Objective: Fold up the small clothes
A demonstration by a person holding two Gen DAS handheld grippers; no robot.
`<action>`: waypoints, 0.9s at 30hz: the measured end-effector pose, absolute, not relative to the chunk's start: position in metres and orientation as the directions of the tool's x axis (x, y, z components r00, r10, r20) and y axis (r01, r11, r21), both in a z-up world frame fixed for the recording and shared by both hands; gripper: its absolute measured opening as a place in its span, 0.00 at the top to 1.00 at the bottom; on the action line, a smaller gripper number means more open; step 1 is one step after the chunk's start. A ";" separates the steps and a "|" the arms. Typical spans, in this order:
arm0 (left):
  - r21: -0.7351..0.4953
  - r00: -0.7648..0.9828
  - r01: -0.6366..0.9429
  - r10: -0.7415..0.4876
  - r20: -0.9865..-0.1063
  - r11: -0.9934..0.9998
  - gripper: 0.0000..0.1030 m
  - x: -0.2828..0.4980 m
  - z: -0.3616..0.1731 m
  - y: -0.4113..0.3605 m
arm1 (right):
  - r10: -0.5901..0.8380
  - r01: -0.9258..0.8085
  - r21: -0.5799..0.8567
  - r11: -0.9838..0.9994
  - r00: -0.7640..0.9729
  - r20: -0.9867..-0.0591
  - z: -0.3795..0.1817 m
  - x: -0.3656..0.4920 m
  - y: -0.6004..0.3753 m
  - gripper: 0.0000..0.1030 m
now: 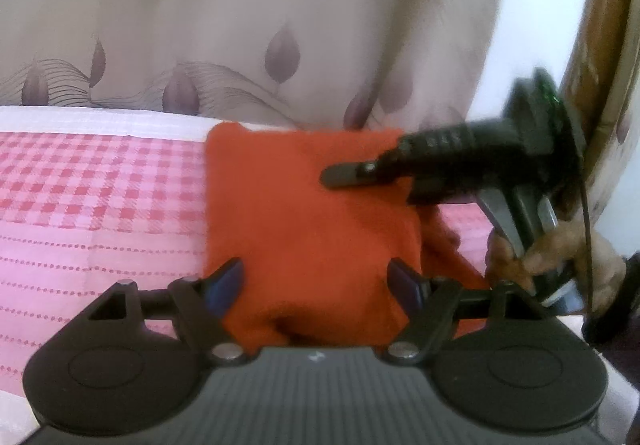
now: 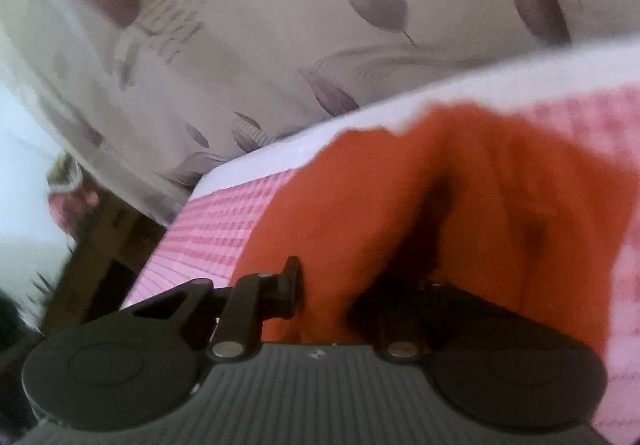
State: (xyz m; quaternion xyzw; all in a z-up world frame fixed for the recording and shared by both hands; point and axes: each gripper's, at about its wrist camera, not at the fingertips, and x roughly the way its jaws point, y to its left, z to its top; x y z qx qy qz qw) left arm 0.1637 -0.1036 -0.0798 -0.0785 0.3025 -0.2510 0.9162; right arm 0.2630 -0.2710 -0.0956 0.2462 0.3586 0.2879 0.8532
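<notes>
An orange cloth (image 1: 304, 205) lies folded into a rough rectangle on the pink checked bed cover (image 1: 100, 189), near the bed's far edge. My left gripper (image 1: 314, 281) stands open at the cloth's near edge, its blue-padded fingers wide apart on either side of the fabric. My right gripper (image 1: 340, 177) reaches in from the right over the cloth's far right part, and a hand (image 1: 520, 265) holds it. In the right wrist view the right gripper (image 2: 324, 285) has its jaws close together on a raised fold of the orange cloth (image 2: 500, 205). That fold drapes over and hides its right finger.
A pale curtain (image 1: 240, 25) with purple leaves hangs just behind the bed's white far edge (image 1: 100, 121). Brown wooden furniture (image 1: 600, 45) stands at the right. Past the bed's corner there is a dark wooden frame (image 2: 100, 237). The pink cover stretches away to the left of the cloth.
</notes>
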 end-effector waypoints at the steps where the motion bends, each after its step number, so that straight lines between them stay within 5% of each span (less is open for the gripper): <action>1: -0.308 0.696 0.406 -0.510 -0.506 0.860 0.24 0.163 -0.077 -0.101 | 0.668 -0.322 0.625 0.711 0.587 -0.457 -0.089 0.260 -0.275 0.86; 8: -0.338 0.712 0.421 -0.538 -0.452 0.842 0.24 0.161 -0.055 -0.101 | 0.589 -0.314 0.531 0.787 0.639 -0.495 -0.052 0.260 -0.316 0.87; 16: -0.280 0.698 0.439 -0.521 -0.491 0.854 0.24 0.167 -0.062 -0.122 | 0.536 -0.240 0.504 0.830 0.598 -0.597 -0.100 0.264 -0.336 0.86; 19: -0.253 0.702 0.450 -0.514 -0.493 0.857 0.24 0.167 -0.063 -0.126 | 0.631 -0.196 0.687 0.700 0.621 -0.466 -0.102 0.263 -0.354 0.66; 20: -0.247 0.695 0.459 -0.519 -0.499 0.853 0.24 0.168 -0.064 -0.128 | 0.631 -0.180 0.717 0.673 0.645 -0.431 -0.098 0.255 -0.360 0.46; 22: -0.224 0.693 0.459 -0.504 -0.516 0.860 0.24 0.171 -0.067 -0.130 | 0.592 -0.193 0.685 0.703 0.692 -0.413 -0.086 0.233 -0.362 0.25; 27: -0.263 0.697 0.429 -0.502 -0.512 0.864 0.24 0.173 -0.071 -0.117 | 0.607 -0.205 0.711 0.673 0.701 -0.374 -0.079 0.180 -0.360 0.27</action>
